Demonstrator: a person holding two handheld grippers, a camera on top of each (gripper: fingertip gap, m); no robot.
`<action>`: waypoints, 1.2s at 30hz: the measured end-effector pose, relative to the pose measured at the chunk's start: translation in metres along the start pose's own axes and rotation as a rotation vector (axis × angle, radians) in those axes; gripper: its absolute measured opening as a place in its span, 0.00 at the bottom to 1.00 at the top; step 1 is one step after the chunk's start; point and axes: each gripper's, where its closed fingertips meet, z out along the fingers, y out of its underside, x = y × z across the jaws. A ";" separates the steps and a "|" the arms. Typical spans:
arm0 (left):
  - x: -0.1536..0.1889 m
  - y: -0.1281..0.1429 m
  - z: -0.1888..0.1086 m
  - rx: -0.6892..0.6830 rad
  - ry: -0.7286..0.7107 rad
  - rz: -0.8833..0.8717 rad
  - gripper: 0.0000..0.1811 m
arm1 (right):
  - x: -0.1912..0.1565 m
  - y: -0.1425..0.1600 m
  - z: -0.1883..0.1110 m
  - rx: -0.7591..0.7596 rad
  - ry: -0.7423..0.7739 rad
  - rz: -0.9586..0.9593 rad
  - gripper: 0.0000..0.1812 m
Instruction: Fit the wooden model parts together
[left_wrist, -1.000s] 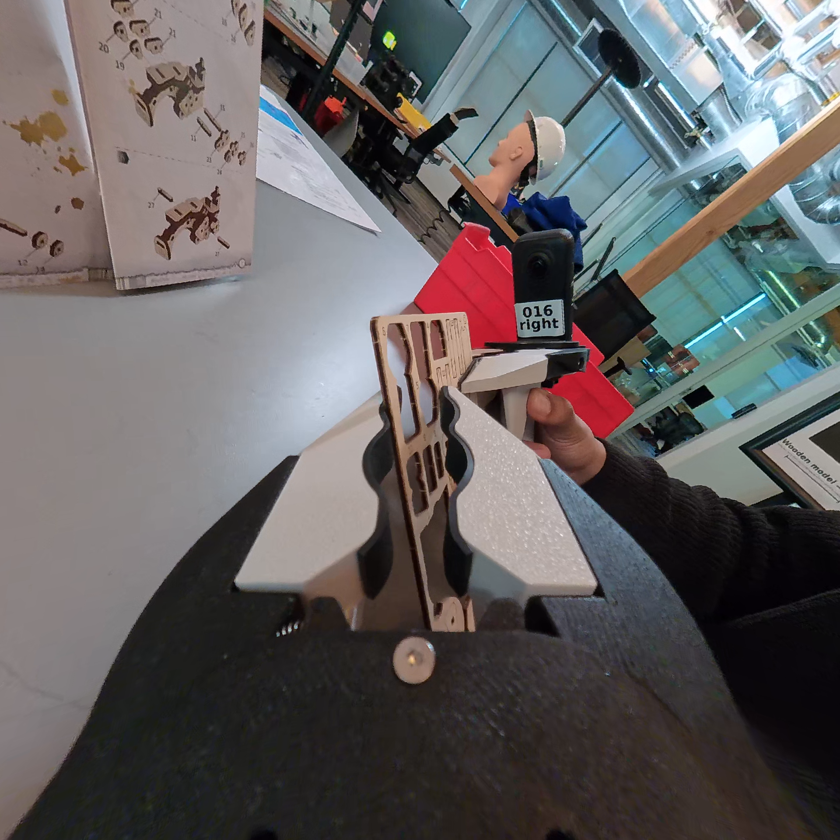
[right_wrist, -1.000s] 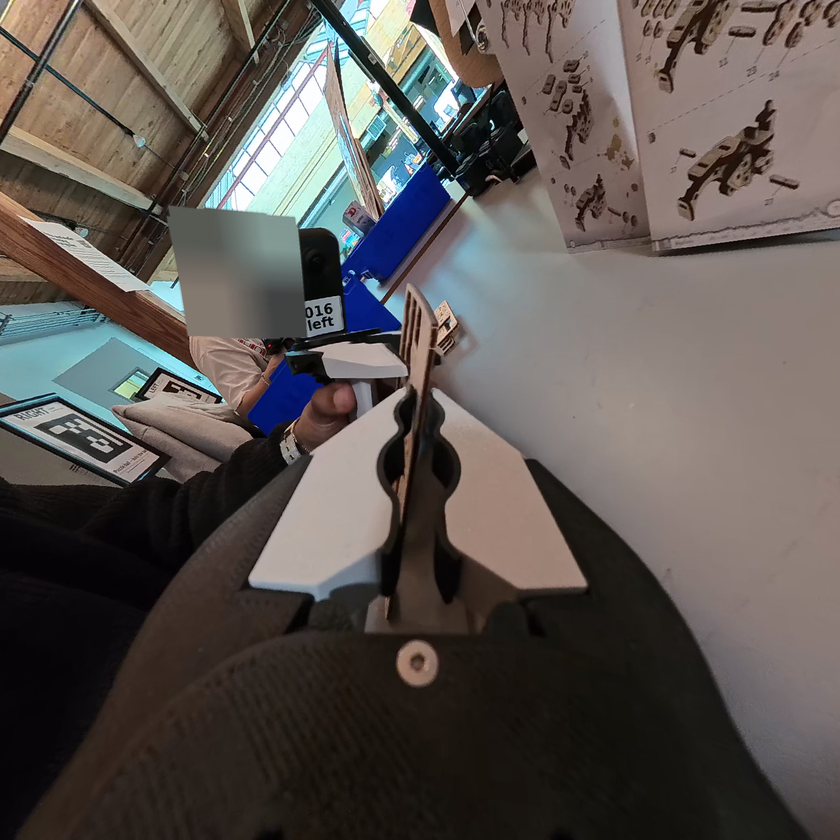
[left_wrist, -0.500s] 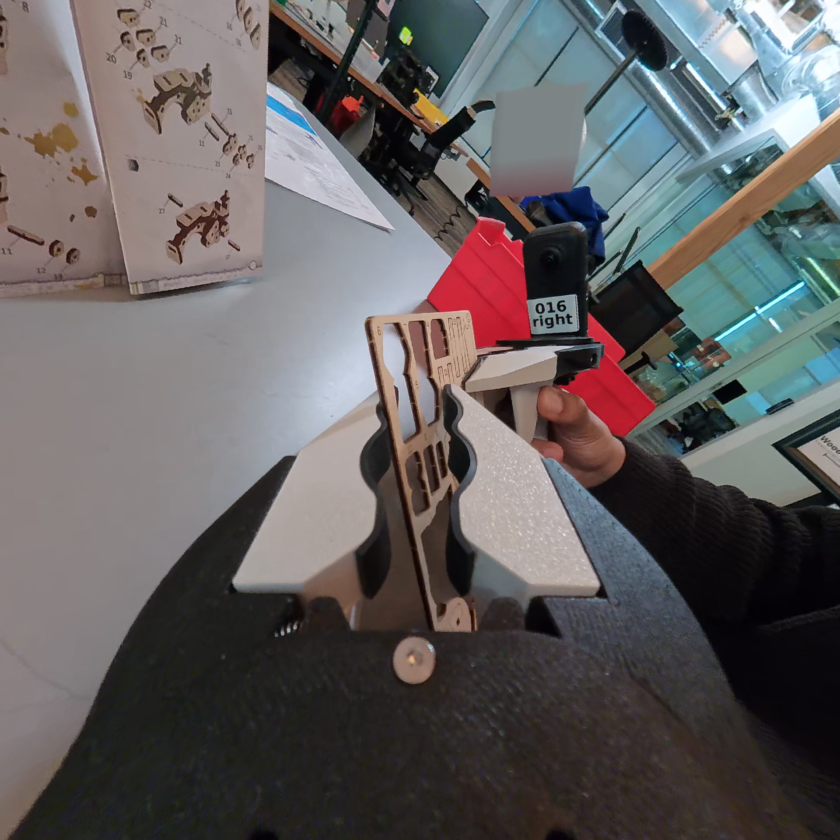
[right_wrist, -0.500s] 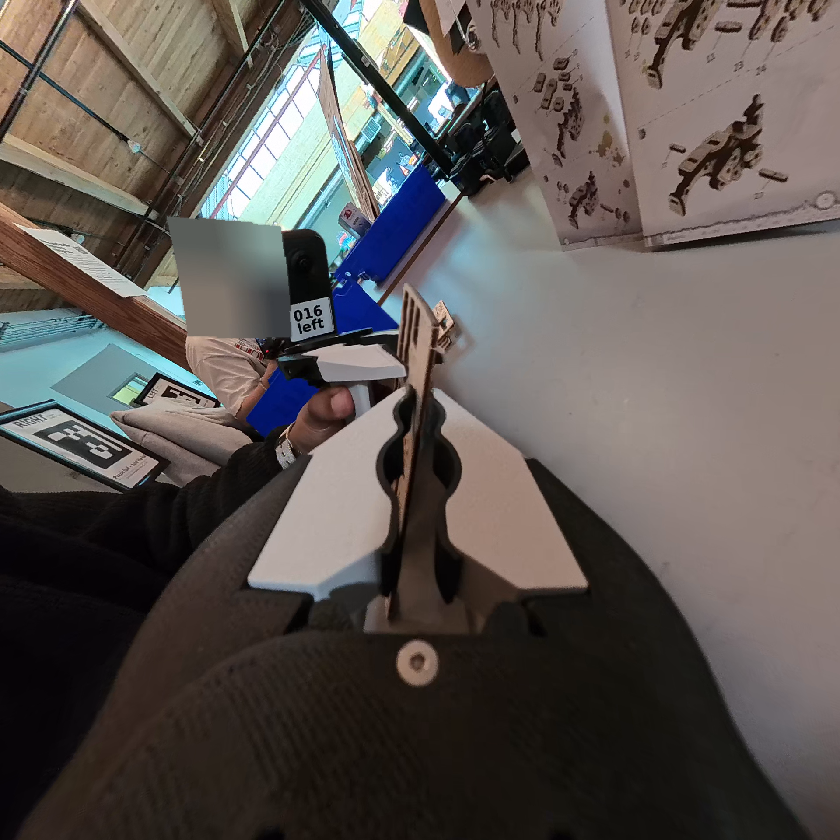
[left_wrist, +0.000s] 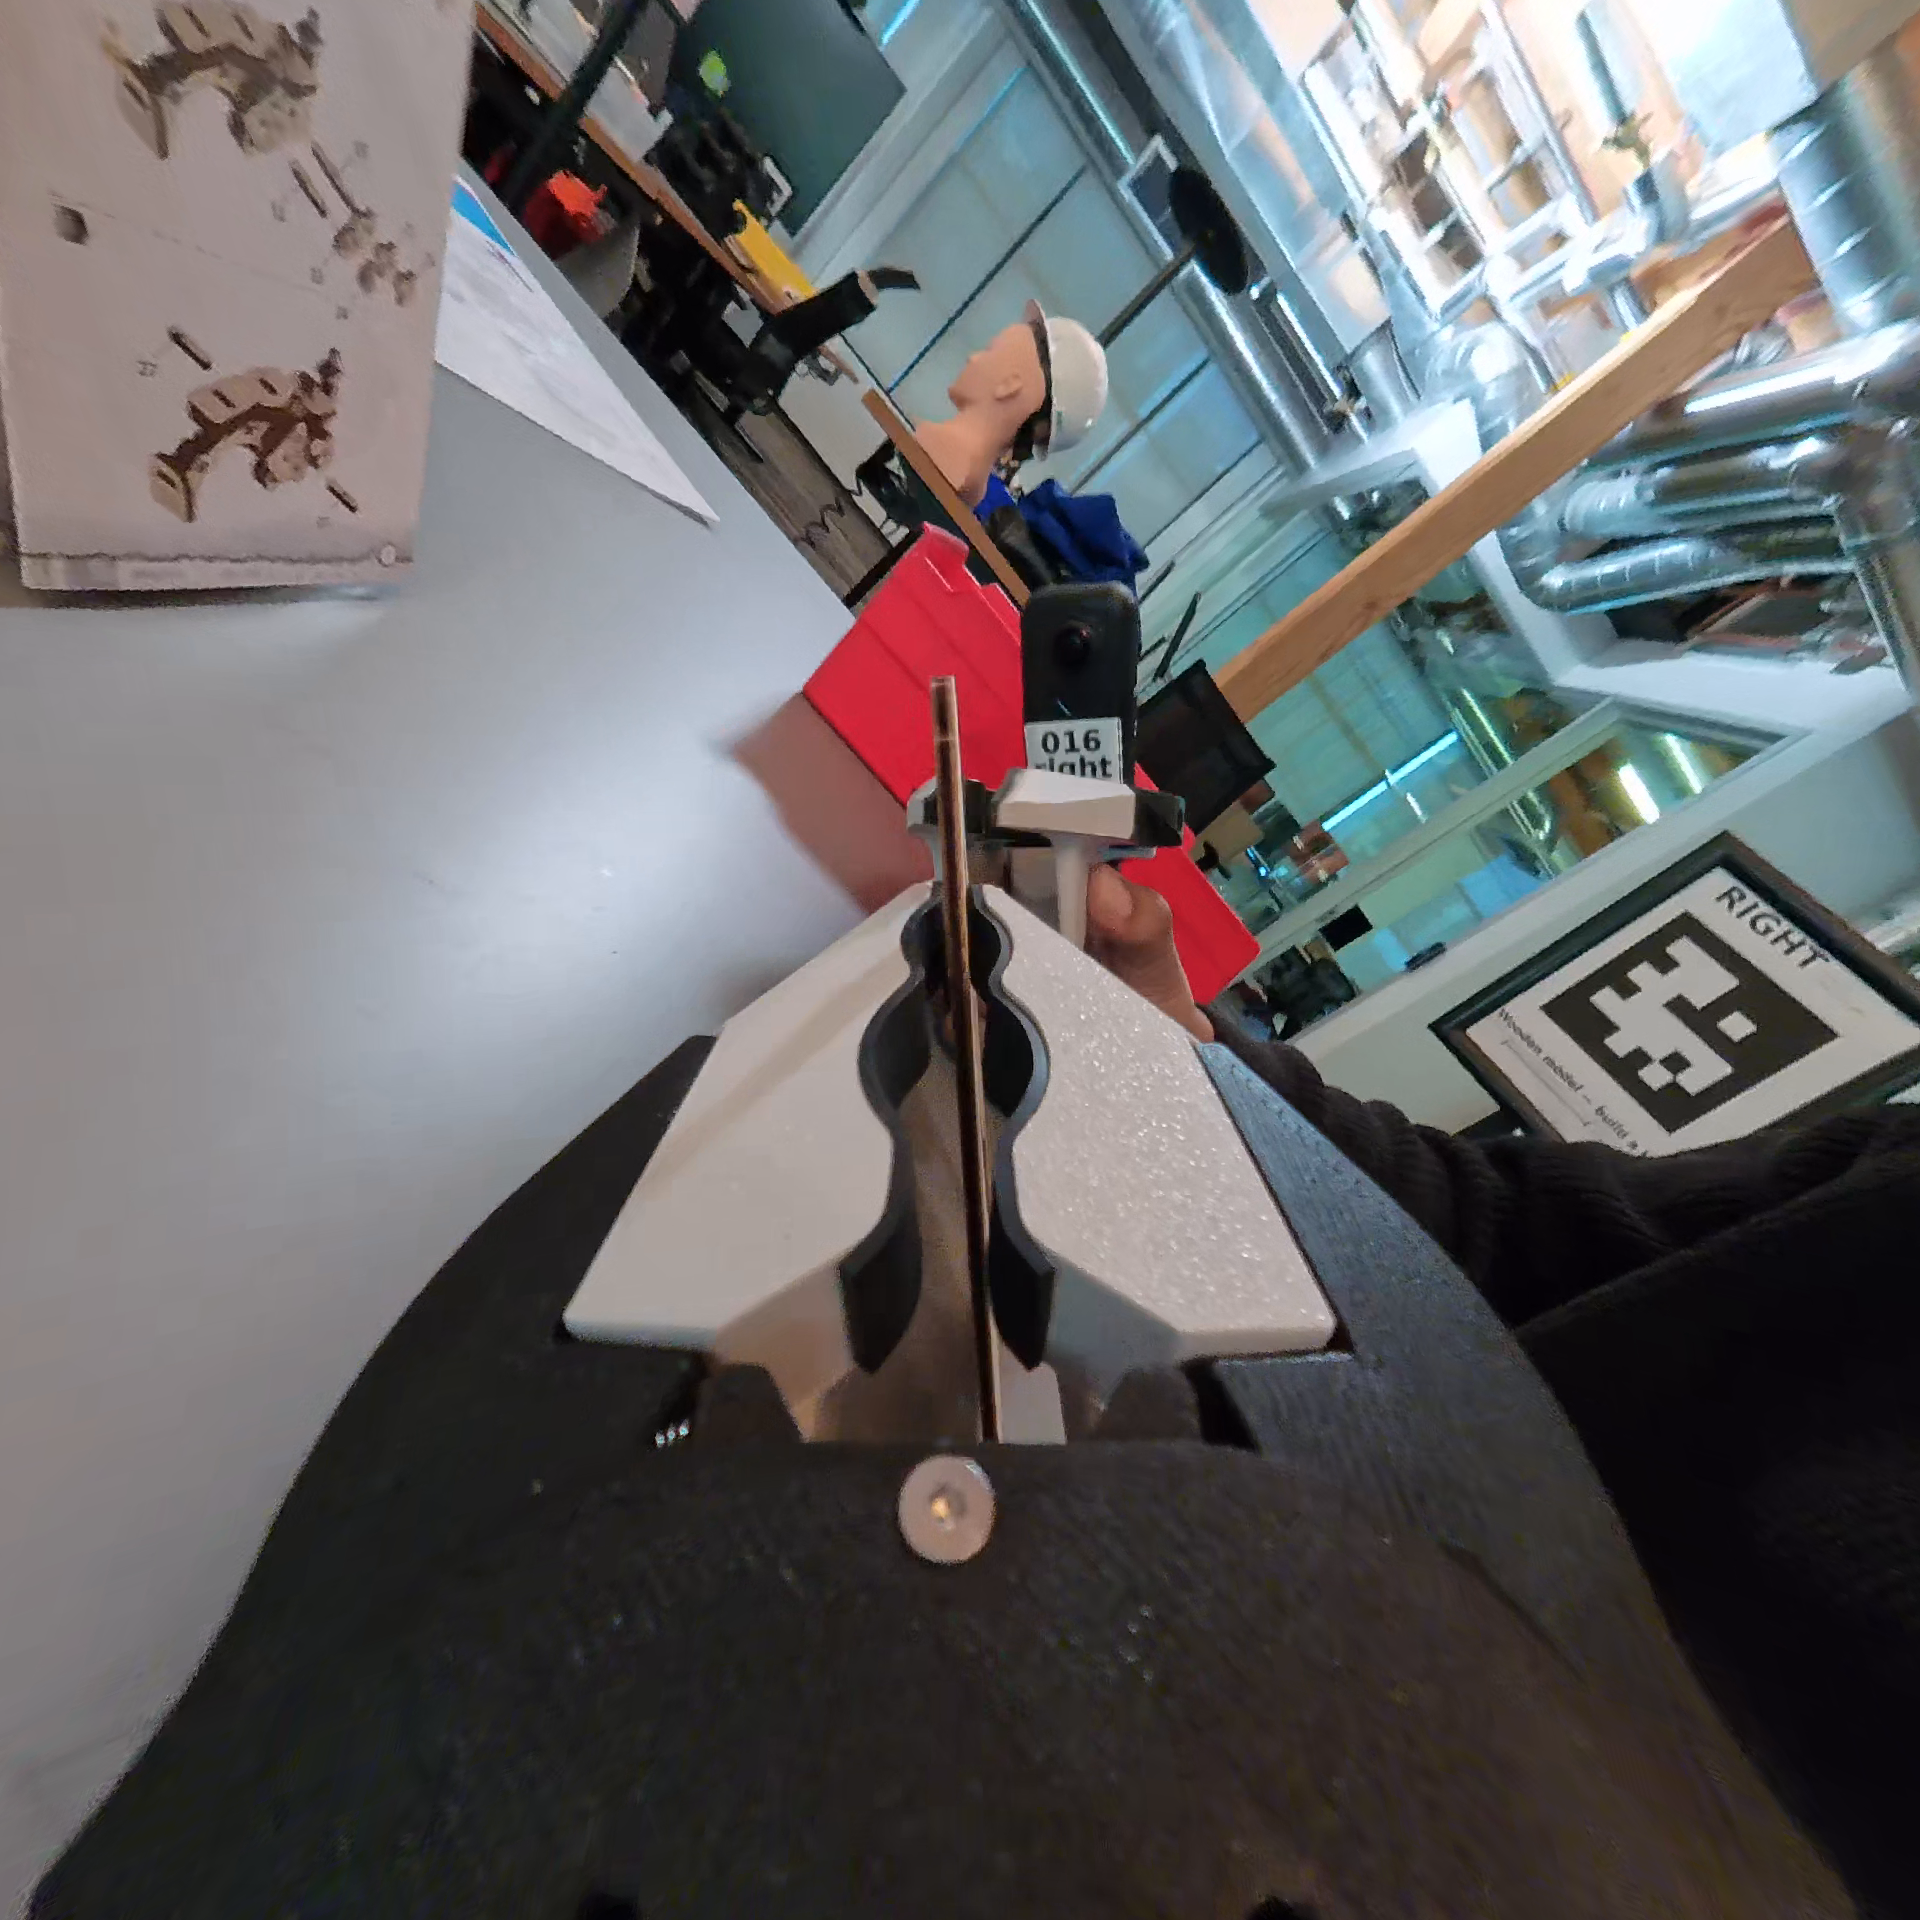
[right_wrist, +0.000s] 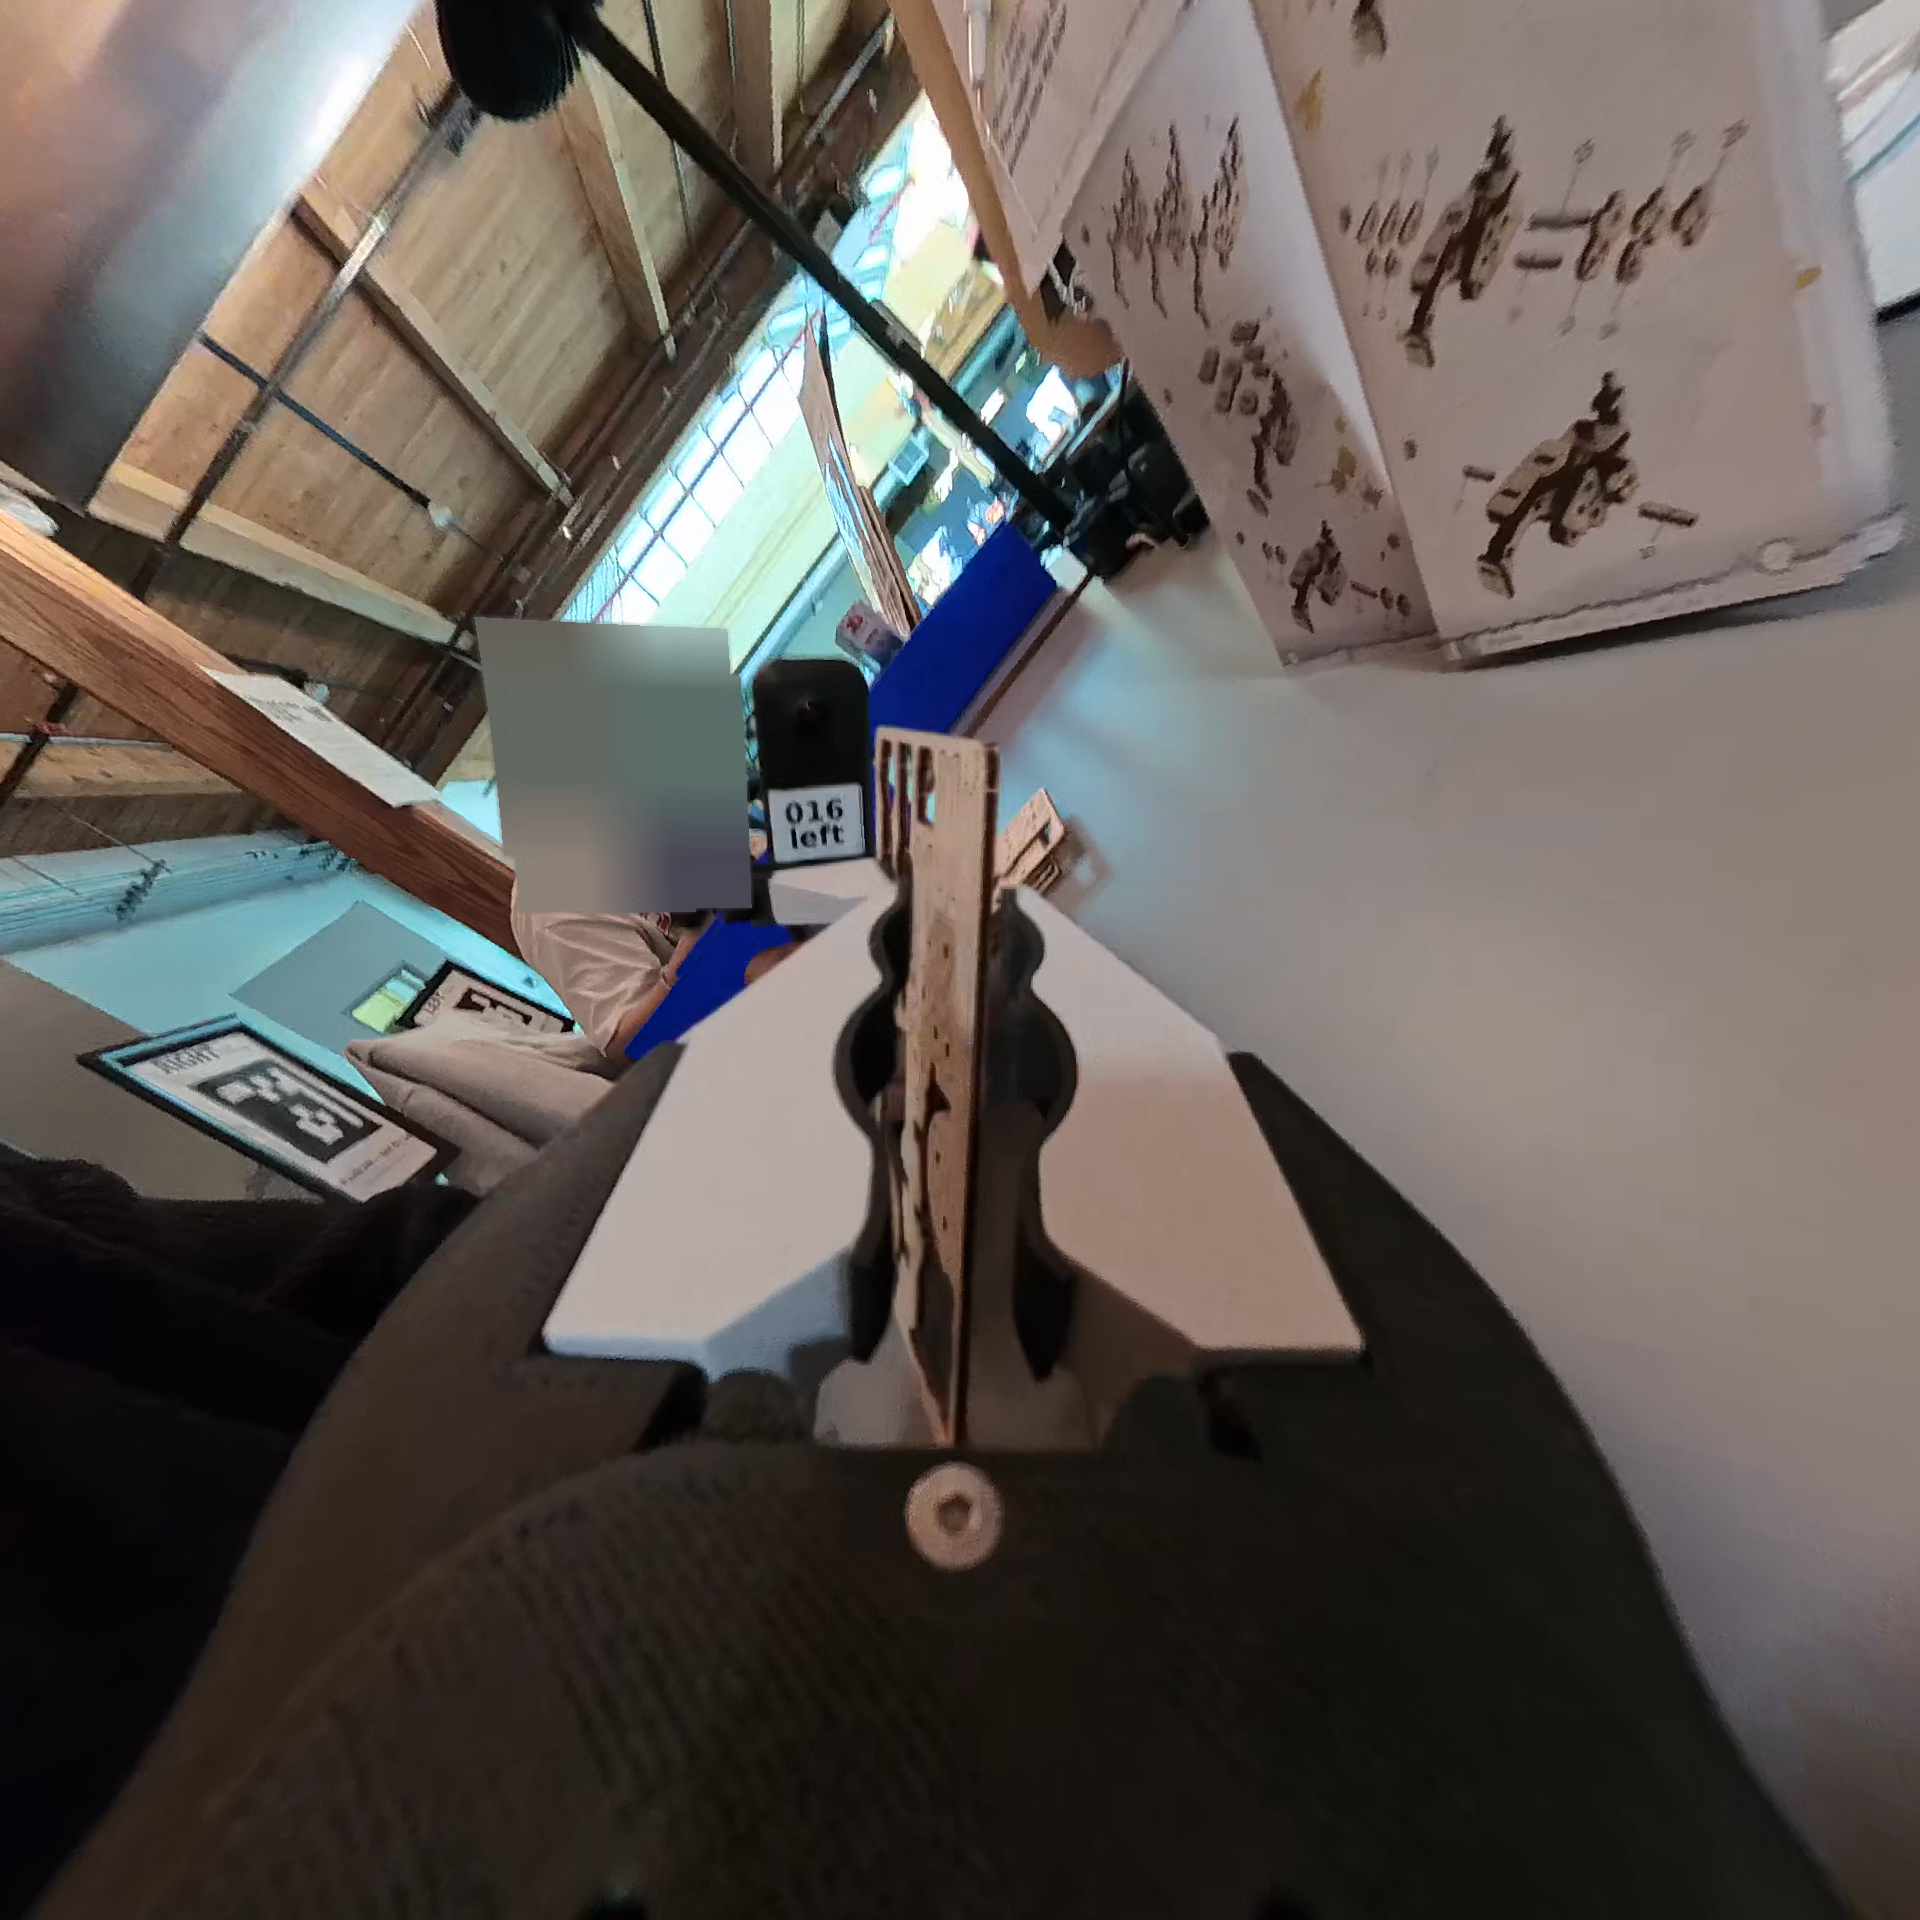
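A thin laser-cut wooden parts sheet stands upright between both grippers above the grey table. My left gripper is shut on it, and the sheet shows edge-on there. My right gripper is shut on the same sheet, whose cut-out face shows a little. In the left wrist view the right gripper clamps the sheet's far part, held by a hand. In the right wrist view the left gripper sits mostly hidden behind the sheet. A small wooden piece lies on the table beyond.
A folded instruction sheet stands on the table, also in the right wrist view. A red bin sits at the table's far edge and a blue bin on the other side. A flat paper lies farther back. One gripper's finger ends stand about 4 centimetres off the other's.
The sheet has turned edge-on in the left wrist view and shows more of its face in the right wrist view. Both grippers have swung round while staying clamped on it.
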 end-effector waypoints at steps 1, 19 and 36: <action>0.000 -0.003 -0.001 0.017 0.001 -0.004 0.00 | 0.001 -0.005 -0.003 0.031 -0.001 0.008 0.11; 0.031 0.003 0.012 -0.010 0.020 0.254 0.00 | -0.051 -0.003 0.006 -0.309 0.325 -0.976 0.17; 0.063 0.004 0.014 0.034 0.031 0.556 0.00 | -0.055 -0.012 -0.005 -0.363 0.428 -0.889 0.26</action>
